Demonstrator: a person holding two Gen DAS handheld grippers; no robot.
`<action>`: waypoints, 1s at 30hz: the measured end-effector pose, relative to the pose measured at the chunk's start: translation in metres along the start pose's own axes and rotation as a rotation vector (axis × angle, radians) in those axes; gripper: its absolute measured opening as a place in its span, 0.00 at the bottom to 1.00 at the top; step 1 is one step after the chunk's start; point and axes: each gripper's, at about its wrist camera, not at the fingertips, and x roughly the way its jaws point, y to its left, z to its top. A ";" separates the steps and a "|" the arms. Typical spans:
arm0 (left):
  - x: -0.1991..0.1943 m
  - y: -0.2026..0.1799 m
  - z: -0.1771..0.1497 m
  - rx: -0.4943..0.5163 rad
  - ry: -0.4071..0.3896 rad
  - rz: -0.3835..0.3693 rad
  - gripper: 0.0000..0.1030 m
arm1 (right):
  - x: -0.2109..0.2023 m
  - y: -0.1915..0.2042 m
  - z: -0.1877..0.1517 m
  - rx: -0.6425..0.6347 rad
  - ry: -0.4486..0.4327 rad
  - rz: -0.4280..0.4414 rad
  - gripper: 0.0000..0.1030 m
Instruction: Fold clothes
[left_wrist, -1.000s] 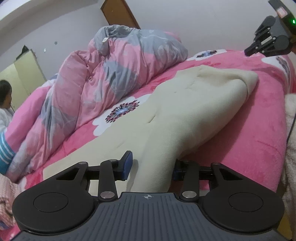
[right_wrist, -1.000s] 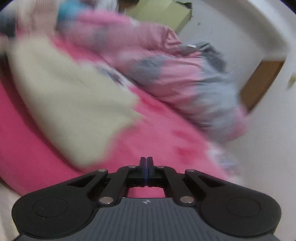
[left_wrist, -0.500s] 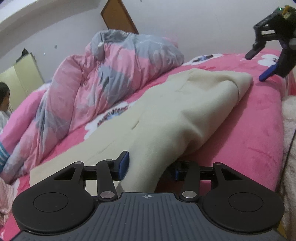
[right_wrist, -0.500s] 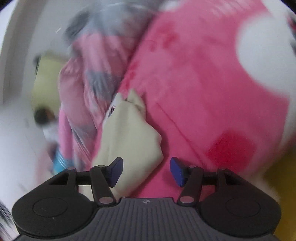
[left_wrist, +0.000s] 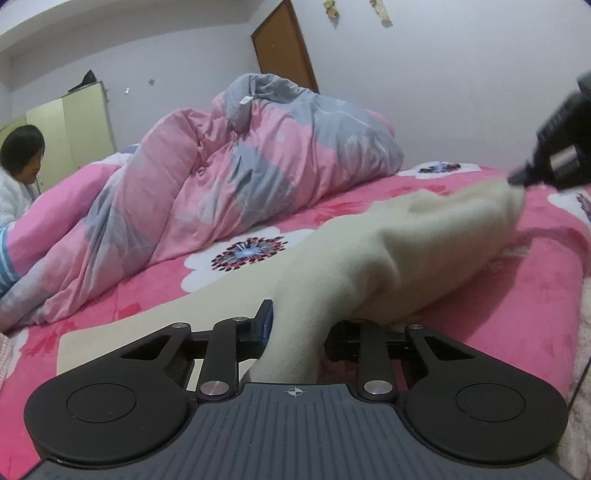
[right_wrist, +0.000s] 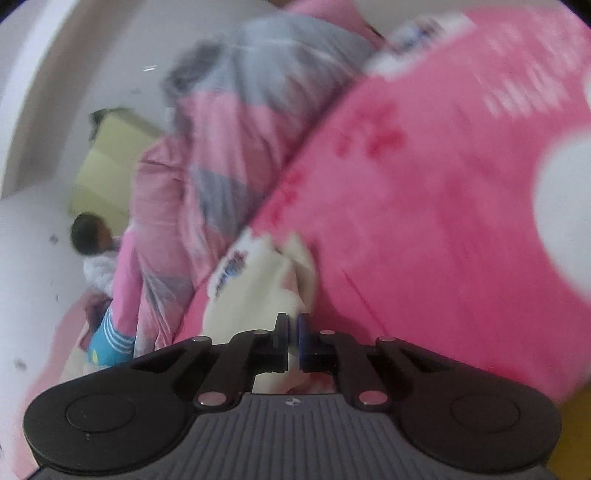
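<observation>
A cream garment (left_wrist: 354, 251) lies on the pink bed, bunched into a raised ridge. My left gripper (left_wrist: 295, 328) is closed on its near end, with a thick fold between the blue pads. My right gripper (right_wrist: 293, 332) has its jaws nearly together on the far corner of the same cream garment (right_wrist: 258, 280). In the left wrist view the right gripper (left_wrist: 550, 155) shows at the far right, touching the garment's far end. The right wrist view is blurred.
A pink flowered blanket (left_wrist: 517, 288) covers the bed. A heaped pink and grey duvet (left_wrist: 236, 173) lies behind the garment. A child (left_wrist: 22, 158) sits at the far left. A yellow-green wardrobe (left_wrist: 74, 125) and a brown door (left_wrist: 284, 55) stand behind.
My right gripper came down on the garment's far corner and shut on it. The garment has lifted and bunched into a ridge. My left gripper keeps its hold.
</observation>
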 end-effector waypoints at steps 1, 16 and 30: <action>0.000 0.001 0.000 0.002 0.001 -0.004 0.24 | -0.001 0.008 0.002 -0.074 -0.017 -0.015 0.04; -0.026 0.009 -0.021 0.084 0.095 -0.173 0.27 | -0.037 -0.031 -0.005 -0.087 -0.045 -0.255 0.05; -0.065 0.059 -0.012 -0.088 0.161 -0.147 0.34 | 0.025 0.099 -0.077 -0.720 0.085 -0.071 0.07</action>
